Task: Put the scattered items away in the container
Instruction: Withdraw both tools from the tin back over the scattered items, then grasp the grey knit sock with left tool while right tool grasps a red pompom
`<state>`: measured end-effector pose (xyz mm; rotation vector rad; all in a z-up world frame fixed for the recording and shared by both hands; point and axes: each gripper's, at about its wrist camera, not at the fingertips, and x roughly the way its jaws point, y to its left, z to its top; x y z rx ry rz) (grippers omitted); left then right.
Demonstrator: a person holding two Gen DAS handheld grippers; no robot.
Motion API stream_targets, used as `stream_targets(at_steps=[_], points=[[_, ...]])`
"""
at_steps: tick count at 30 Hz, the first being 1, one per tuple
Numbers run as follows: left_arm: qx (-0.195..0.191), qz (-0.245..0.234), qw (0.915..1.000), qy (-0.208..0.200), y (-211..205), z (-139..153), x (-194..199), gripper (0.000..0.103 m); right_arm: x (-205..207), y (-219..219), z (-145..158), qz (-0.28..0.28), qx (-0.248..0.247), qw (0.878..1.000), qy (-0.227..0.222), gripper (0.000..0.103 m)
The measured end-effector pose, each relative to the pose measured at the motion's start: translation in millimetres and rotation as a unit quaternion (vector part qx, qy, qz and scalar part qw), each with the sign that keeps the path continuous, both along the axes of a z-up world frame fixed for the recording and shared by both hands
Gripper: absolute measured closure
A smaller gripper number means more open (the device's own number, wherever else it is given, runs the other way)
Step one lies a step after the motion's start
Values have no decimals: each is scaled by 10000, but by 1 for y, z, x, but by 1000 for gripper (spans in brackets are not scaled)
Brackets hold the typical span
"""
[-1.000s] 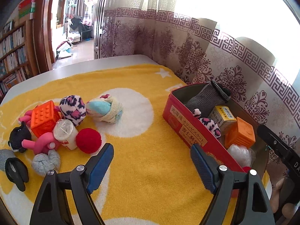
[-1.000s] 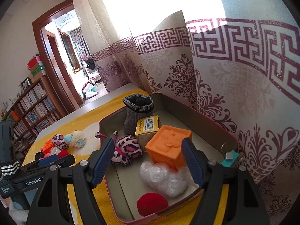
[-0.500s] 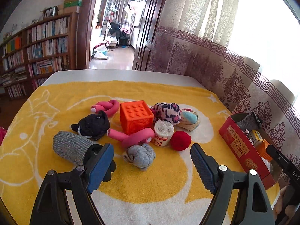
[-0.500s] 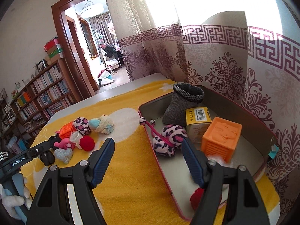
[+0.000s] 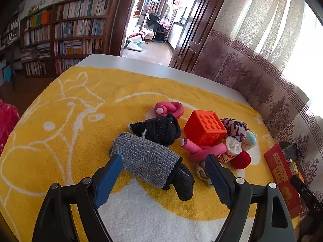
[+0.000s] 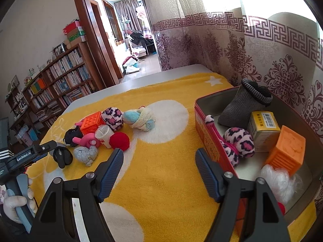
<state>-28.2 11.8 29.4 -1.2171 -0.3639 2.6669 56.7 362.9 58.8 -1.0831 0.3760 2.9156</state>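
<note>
My left gripper [image 5: 163,164] is open and hovers low over a grey striped sock with a black toe [image 5: 147,159], which lies on the yellow towel between the fingers, untouched. Behind the sock sit a black sock bundle [image 5: 159,129], an orange cube [image 5: 203,129], pink foam rollers [image 5: 201,151], a leopard sock ball [image 5: 236,127], a white roll [image 5: 232,149] and a red ball [image 5: 241,159]. My right gripper [image 6: 159,157] is open and empty over bare towel, just left of the red tin [image 6: 201,109]. The tin holds a grey sock [image 6: 248,104], a yellow box [image 6: 262,127], an orange cube [image 6: 286,149] and a leopard sock [image 6: 240,141].
A blue-and-cream sock ball [image 6: 139,119] lies apart from the pile. A grey sock ball [image 6: 85,154] sits at the pile's near side. Patterned curtains [image 6: 262,60] hang close behind the tin. A gloved hand [image 6: 16,201] holds the left gripper's handle at the towel's left edge.
The left gripper swung away from the tin to the pile and now has the grey sock between its fingers. The right gripper drew back from over the tin to the towel beside it.
</note>
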Motion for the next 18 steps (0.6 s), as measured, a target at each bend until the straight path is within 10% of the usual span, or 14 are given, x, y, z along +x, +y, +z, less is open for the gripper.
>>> stream_targets(at_steps=[18], points=[[-544, 30, 9985, 36, 10, -25, -17, 7, -74, -64, -13, 880, 283, 9952, -318, 26]])
